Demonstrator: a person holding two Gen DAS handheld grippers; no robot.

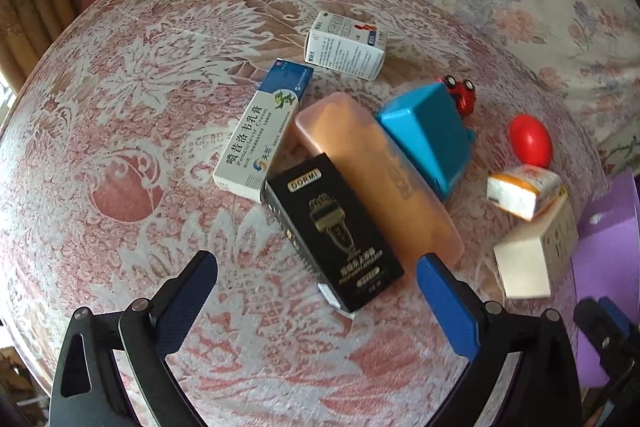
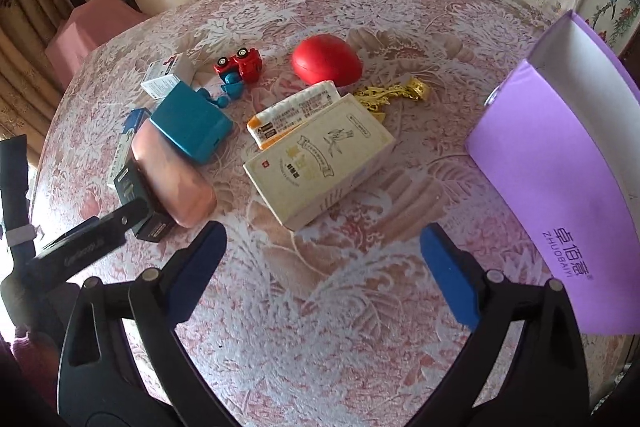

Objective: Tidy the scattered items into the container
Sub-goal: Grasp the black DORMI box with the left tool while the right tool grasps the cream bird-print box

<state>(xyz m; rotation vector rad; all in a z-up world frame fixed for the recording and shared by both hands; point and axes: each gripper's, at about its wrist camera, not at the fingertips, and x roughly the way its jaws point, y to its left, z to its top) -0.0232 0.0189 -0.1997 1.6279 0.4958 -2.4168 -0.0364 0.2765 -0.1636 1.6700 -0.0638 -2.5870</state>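
Counter [image 2: 320,307]: round, covered w/ pink-and-white lace-pattern cloth.

Left hand-held gripper [image 1: 316,283]: blue pads spread wide, nothing gripped; front end of black DORMI trimmer box [image 1: 332,231] is seen between the fingers, pads not touching it.

Right hand-held gripper [image 2: 322,259]: jaws set wide, nothing held; bare cloth between the pads, cream carton [image 2: 320,163] just beyond.

Container: purple box [image 2: 560,163], white inside, printed ZHUOBAIYI, at counter's right edge, well apart from most items.

Scattered items, all on cloth, none in box:
- Peach-pink glasses case [image 1: 376,179], touching black box on one side and teal box [image 1: 428,139] on the other.
- Blue-white cream carton [image 1: 260,131], beside black box.
- Small white medicine box [image 1: 344,43], farther back.
- Red toy car [image 2: 240,65], on its side, behind teal box.
- Red egg-shaped item [image 2: 326,61].
- Orange-white packet [image 2: 292,119], leaning on cream carton.
- Gold ornament [image 2: 396,93], between cream carton and purple box; details too small to tell.
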